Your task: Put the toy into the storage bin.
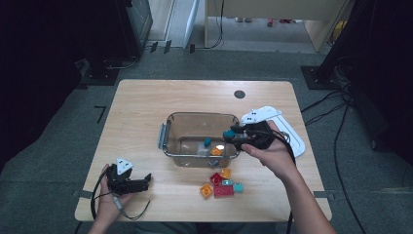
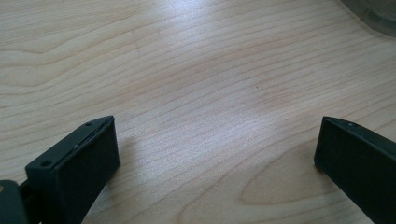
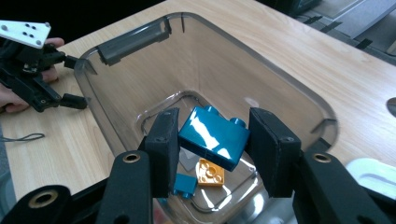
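My right gripper (image 3: 215, 140) is shut on a teal brick (image 3: 214, 136), holding it over the open clear plastic bin (image 3: 289, 86). In the high view the same gripper (image 1: 233, 135) hangs at the bin's (image 1: 168, 146) right rim with the teal brick (image 1: 228, 133) at its tip. Inside the bin lie an orange brick (image 3: 209, 172) and a small teal brick (image 3: 185, 184). My left gripper (image 1: 142, 183) rests at the table's front left, open, with only bare wood between its jaws; it appears again as the left gripper (image 2: 217, 149).
A loose pile of bricks (image 1: 221, 184) in red, orange and teal lies in front of the bin. The bin's white lid (image 1: 287, 129) sits to its right. A dark round hole (image 1: 239, 94) marks the table's far side. The left gripper (image 3: 70, 81) appears beyond the bin.
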